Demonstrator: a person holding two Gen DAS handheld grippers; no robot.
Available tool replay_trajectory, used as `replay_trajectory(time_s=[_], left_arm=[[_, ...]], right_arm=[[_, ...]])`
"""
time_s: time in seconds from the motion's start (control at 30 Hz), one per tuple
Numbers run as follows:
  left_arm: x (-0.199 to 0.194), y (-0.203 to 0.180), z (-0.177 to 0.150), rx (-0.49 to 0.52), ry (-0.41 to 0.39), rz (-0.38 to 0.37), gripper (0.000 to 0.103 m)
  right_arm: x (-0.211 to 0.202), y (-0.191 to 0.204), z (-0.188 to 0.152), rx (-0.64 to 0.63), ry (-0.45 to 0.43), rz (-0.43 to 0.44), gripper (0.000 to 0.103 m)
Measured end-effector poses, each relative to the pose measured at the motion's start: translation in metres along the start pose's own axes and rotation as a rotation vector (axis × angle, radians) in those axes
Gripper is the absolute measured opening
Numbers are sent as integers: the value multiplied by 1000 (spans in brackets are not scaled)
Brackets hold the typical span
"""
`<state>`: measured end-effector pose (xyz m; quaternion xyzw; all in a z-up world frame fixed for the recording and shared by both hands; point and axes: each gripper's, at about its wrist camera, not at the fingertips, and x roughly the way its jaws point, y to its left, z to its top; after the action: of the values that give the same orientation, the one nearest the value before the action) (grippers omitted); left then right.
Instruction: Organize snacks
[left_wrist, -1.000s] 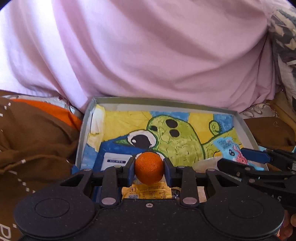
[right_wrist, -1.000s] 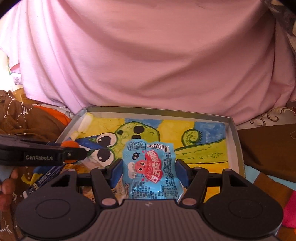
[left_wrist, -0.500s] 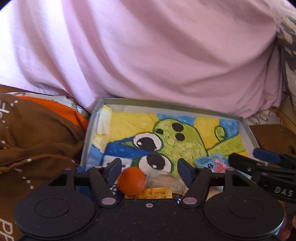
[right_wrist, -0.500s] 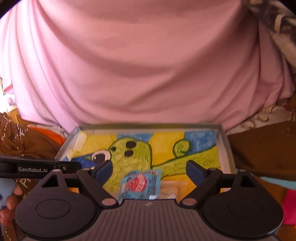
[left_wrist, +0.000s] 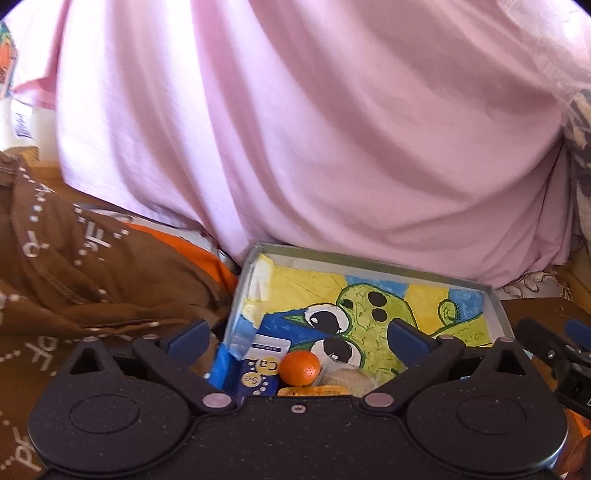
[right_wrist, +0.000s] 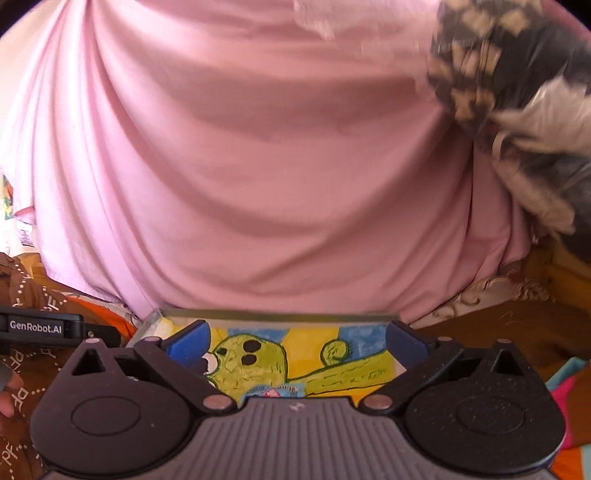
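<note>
A shallow grey box (left_wrist: 373, 260) with a green cartoon creature painted on its floor lies in front of me. In the left wrist view my left gripper (left_wrist: 297, 339) stands open above the box's near end. Under it lie a small orange fruit (left_wrist: 300, 367), a blue packet marked "Ca" (left_wrist: 260, 371), a pale round snack (left_wrist: 349, 380) and a yellow packet (left_wrist: 314, 390). In the right wrist view my right gripper (right_wrist: 297, 341) is open over the box (right_wrist: 280, 315). A light blue packet with a red figure (right_wrist: 275, 390) lies below it, mostly hidden by the gripper body.
A person in a pink shirt (left_wrist: 332, 140) sits right behind the box. Brown patterned cloth (left_wrist: 85, 280) and an orange patch (left_wrist: 192, 254) lie to the left. Brown fabric (right_wrist: 498, 332) lies right of the box. The other gripper's arm (right_wrist: 40, 326) shows at left.
Both grippers let go and opened wide. The orange fruit and the blue packet dropped into the box. Both grippers drew back and tilted up, so the box sits lower in view.
</note>
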<state>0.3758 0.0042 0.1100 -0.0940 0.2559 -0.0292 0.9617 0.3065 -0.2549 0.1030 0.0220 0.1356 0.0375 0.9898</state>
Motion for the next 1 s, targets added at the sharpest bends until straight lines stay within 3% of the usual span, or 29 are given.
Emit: replay_trajectory(time_s=[0.3, 0.53, 1.0], left_arm=[[-66, -7, -19, -8, -100, 26, 102], [-118, -11, -36, -26, -152, 23, 102], [-198, -4, -94, -26, -161, 57, 102]], right_arm=[[-51, 8, 3, 11, -51, -68, 103], [-100, 14, -1, -30, -94, -57, 103], [-193, 14, -29, -94, -135, -37, 103]])
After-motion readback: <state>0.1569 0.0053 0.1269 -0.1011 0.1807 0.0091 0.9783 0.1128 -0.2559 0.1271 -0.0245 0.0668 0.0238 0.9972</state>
